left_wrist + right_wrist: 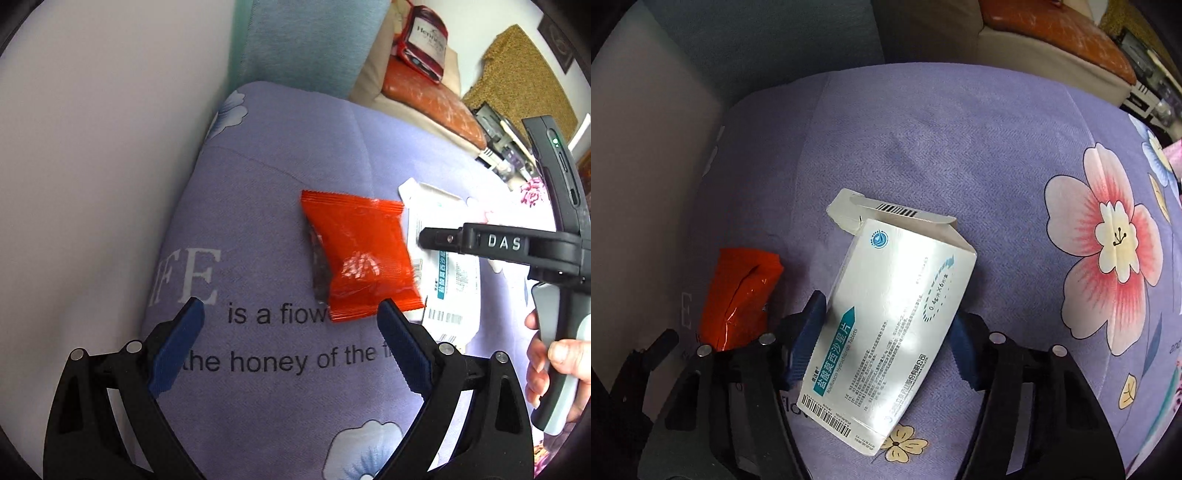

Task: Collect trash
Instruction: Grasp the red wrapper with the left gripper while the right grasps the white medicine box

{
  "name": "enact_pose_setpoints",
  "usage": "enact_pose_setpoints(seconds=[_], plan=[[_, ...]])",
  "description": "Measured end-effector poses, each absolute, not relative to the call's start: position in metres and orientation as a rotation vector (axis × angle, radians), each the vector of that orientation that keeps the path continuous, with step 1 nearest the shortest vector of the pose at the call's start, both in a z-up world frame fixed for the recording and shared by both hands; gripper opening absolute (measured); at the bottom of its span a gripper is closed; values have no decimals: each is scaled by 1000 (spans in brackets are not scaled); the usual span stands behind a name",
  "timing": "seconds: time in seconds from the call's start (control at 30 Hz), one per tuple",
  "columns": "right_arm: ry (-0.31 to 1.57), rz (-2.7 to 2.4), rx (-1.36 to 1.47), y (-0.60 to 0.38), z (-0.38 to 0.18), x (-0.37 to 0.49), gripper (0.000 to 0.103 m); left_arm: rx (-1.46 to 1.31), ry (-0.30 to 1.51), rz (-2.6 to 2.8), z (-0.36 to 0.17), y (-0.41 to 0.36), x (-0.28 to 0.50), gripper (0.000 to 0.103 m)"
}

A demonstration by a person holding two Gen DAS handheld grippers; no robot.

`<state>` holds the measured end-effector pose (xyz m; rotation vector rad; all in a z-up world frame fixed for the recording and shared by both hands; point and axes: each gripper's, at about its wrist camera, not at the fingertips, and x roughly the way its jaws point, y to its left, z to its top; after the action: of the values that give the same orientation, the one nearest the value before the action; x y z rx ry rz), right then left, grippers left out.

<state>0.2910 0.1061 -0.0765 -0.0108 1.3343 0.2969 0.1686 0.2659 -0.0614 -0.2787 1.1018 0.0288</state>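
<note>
Left gripper (pixel 291 314): spread wide, empty, just short of red wrapper (pixel 360 254) on lilac cover (pixel 258 206) printed "is a fiow… the honey of the" | right gripper (pixel 886 325), marked "DAS": clamped on white medicine box (pixel 890 317) reading "Tablets", flap open, right of wrapper.

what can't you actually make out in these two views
- Right wrist view: whether the right gripper pinches the white medicine box; the box hides the right finger's contact.
- Left wrist view: the box is partly behind the red wrapper and the other gripper.
- Either view: any trash bin; none in frame.
</note>
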Motion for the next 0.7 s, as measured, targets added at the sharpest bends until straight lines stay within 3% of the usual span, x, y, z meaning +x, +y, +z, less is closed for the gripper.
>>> enact_pose_setpoints(seconds=[0.37,0.47,0.5,0.57,0.63,0.7], plan=[[1252,332,-152,83,-56,248,35,-251,1107,94,-61,230,197,94],[1231,353,-166,57,-57,245,25,-259,1110,112,-67,229,204,93],[1231,359,-165,53,-56,241,17,-257,1106,116,-67,228,205,90],[1222,365,-170,48,-54,234,16,-250,1108,116,-70,227,209,67],[1214,373,-185,44,-57,225,16,-256,1121,107,-75,226,212,54],[1208,378,-186,39,-59,219,16,-249,1114,109,-76,226,212,54]])
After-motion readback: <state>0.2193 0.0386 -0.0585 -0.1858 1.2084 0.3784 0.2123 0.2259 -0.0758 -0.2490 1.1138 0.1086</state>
